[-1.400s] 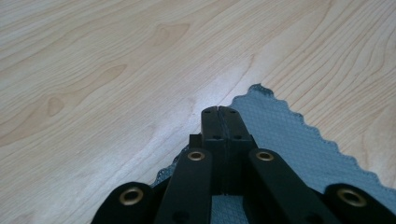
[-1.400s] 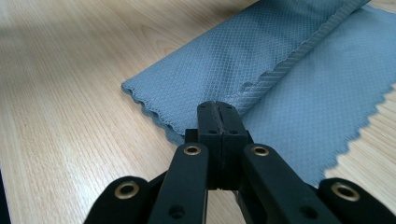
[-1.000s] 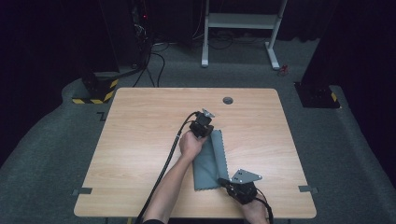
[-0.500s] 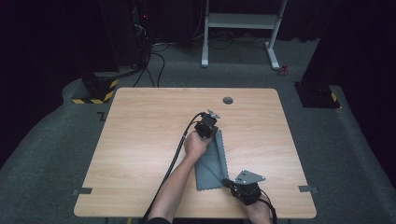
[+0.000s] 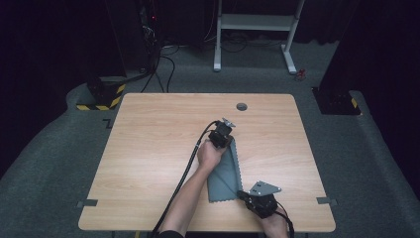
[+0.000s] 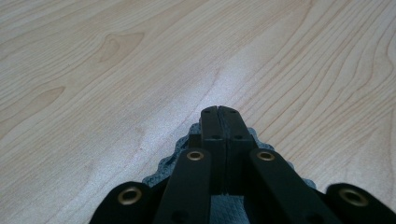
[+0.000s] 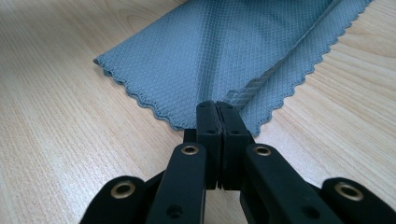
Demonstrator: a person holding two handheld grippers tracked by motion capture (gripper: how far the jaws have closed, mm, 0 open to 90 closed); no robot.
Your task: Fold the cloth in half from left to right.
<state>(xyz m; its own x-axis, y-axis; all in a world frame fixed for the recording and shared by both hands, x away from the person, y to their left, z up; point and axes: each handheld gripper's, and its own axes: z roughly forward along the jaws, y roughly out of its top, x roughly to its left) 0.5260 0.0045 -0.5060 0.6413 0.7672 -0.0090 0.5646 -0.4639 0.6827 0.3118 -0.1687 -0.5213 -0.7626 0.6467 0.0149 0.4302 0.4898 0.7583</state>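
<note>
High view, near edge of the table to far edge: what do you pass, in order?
Right gripper pinching the near corner → grey cloth → left gripper pinching the far corner → round grommet hole in the table.

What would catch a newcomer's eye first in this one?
A grey cloth with scalloped edges lies on the near right part of the wooden table. The left hand-held gripper is shut on its far corner, and the right hand-held gripper is shut on its near corner by the table's front edge.
</note>
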